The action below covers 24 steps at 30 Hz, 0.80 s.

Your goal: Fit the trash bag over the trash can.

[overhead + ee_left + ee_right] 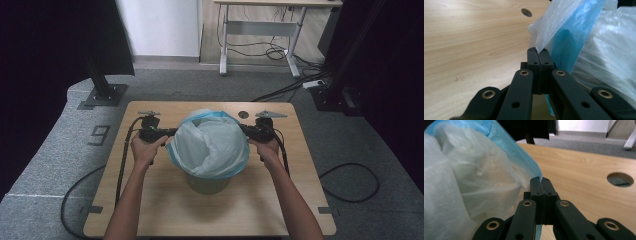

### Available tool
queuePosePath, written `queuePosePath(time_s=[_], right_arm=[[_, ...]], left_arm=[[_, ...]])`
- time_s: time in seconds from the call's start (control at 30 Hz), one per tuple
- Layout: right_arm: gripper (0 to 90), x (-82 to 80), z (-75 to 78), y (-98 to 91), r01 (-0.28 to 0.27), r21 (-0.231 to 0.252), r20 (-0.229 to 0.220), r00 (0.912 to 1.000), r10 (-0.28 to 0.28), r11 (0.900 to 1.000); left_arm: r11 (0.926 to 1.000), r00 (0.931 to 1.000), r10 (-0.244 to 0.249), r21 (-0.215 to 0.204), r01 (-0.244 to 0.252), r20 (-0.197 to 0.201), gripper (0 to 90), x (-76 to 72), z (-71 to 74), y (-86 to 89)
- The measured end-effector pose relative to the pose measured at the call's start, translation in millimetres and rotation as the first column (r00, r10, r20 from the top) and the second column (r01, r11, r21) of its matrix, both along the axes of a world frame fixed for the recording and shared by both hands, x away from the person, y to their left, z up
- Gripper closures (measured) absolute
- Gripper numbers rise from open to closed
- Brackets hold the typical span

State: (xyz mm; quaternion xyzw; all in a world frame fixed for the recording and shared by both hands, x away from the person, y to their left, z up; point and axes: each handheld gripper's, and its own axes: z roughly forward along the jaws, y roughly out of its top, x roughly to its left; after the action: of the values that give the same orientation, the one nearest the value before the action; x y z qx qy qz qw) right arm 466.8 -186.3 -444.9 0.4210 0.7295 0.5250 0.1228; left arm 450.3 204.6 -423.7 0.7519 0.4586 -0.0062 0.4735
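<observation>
1. At the left side of the table [150,200], the left gripper [165,133] points inward toward the centre, held in the person's left hand [145,150].
2. In the left gripper view, its jaws are pressed together on a fold of the bag [564,32], the thin blue and white film running up out of the pinch.
3. In the middle of the table stands the bin [207,184], a pale green container whose lower wall shows under the plastic; the bag [210,145] is draped over its mouth and hangs down around the rim.
4. The bag's opening lies between the 2 grippers, stretched along the line that joins them, so its long axis runs left to right across the table.
5. At the right side, the right gripper [250,131] also points inward, held in the right hand [267,150].
6. In the right gripper view, its jaws are closed on the blue edge of the bag [506,147], which rises from between them.
7. Both grippers sit just beside the bin at matching height, neither nearer than the other; the rim lies inward and slightly below each pinch.
8. The coming move likely depends on pulling both edges evenly outward and down over the rim; an uneven pull could drag the bag off 1 side or tip the bin.
</observation>
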Motion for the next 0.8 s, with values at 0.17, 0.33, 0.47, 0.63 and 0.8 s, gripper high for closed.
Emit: queuePosePath(time_s=[0.17,0.33,0.47,0.63,0.8], right_arm=[[88.8,-0.7,-4.7,2.1,0.002,-0.022,-0.030,0.9995,-0.002,0.9998],[88.8,-5.2,-10.6,4.9,-0.008,-0.041,-0.035,0.9994,0.007,0.9991],[88.8,-7.0,-16.6,7.6,-0.005,-0.081,-0.052,0.9986,0.000,0.9967],[88.8,-8.5,-24.6,7.0,-0.001,-0.104,-0.069,0.9976,-0.007,0.9946],[88.8,-17.5,-33.1,-2.3,0.007,-0.097,-0.090,0.9958,-0.015,0.9952]], left_arm=[[0.9998,0.9989,-0.021,-0.001,0.021,-0.043,90.0,0.7,-7.8,-0.4],[0.9995,0.9982,-0.031,0.006,0.032,-0.051,90.0,-2.8,-11.3,0.0],[0.9986,0.9973,-0.025,0.045,0.028,-0.069,90.0,-2.3,-14.2,-2.1],[0.9975,0.9958,-0.030,0.061,0.035,-0.087,90.0,-5.7,-21.1,0.0],[0.9960,0.9949,-0.046,0.072,0.053,-0.090,90.0,-17.4,-27.3,0.6]])
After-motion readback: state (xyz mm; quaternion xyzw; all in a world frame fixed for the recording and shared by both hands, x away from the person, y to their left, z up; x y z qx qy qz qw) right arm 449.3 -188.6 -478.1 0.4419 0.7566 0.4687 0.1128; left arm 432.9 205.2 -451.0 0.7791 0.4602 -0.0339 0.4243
